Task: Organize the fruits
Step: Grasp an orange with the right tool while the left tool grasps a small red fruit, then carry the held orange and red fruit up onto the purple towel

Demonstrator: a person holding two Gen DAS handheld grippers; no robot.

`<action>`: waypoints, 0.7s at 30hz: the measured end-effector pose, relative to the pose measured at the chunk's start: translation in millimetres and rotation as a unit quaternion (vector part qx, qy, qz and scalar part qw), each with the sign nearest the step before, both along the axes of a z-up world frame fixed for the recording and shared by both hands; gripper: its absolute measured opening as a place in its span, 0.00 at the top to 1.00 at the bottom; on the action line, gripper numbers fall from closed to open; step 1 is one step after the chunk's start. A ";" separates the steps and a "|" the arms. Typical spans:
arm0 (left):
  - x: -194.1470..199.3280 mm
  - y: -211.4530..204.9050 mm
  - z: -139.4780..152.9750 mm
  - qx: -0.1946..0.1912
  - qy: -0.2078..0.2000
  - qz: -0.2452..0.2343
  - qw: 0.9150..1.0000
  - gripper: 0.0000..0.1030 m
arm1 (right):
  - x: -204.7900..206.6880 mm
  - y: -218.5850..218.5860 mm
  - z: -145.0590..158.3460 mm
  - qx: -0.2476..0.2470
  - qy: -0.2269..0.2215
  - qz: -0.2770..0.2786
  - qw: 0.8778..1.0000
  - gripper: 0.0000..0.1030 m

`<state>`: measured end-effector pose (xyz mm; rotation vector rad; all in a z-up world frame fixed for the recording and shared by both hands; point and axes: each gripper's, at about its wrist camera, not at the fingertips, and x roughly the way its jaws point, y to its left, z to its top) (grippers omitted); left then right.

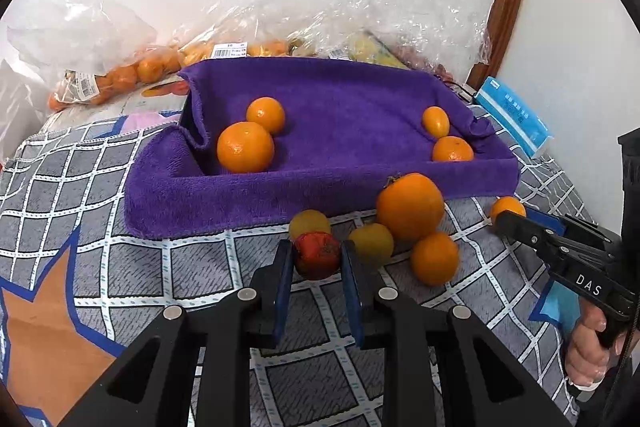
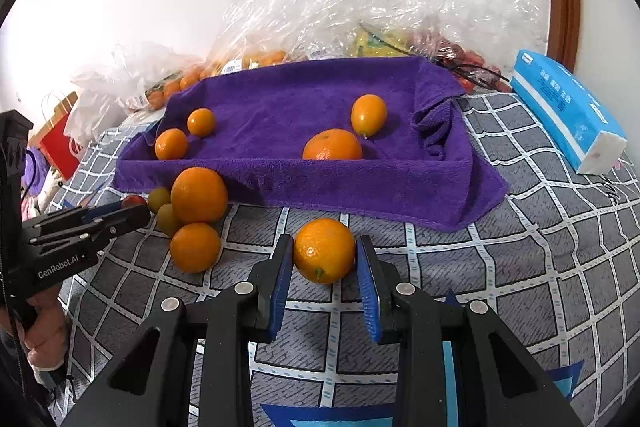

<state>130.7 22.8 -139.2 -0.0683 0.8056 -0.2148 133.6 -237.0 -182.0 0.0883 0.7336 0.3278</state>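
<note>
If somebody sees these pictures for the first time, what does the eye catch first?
The purple towel-lined tray on the grey checked cloth, with four orange fruits inside. In front of it, the left gripper is shut on a small red tomato, and the right gripper is shut on a round orange mandarin.

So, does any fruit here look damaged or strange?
Yes. The red fruit between the left tongs looks wrinkled and dark-blotched, unlike the smooth orange fruits around it. The orange in the right tongs looks sound.
</note>
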 end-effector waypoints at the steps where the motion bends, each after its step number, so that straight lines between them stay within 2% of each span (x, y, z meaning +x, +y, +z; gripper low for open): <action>1: -0.2 -0.2 0.5 -0.002 -0.002 0.002 1.000 0.78 | -0.3 -1.0 0.3 0.001 -0.001 -0.002 1.000 0.69; 11: -4.3 16.7 12.8 -0.052 -0.034 0.033 0.997 0.78 | -7.9 -1.8 6.9 0.005 -0.030 0.000 1.000 0.69; 15: -2.9 18.5 14.6 -0.058 -0.037 0.040 0.997 0.78 | -10.6 -3.9 11.8 0.013 -0.039 -0.007 0.999 0.69; 18: -2.4 20.5 16.6 -0.064 -0.035 0.041 0.996 0.78 | -11.6 -6.1 20.5 0.020 -0.041 -0.020 0.999 0.69; 21: -8.0 26.7 26.8 -0.073 -0.047 0.052 0.995 0.78 | -11.5 -3.0 35.3 0.003 -0.049 -0.024 0.999 0.69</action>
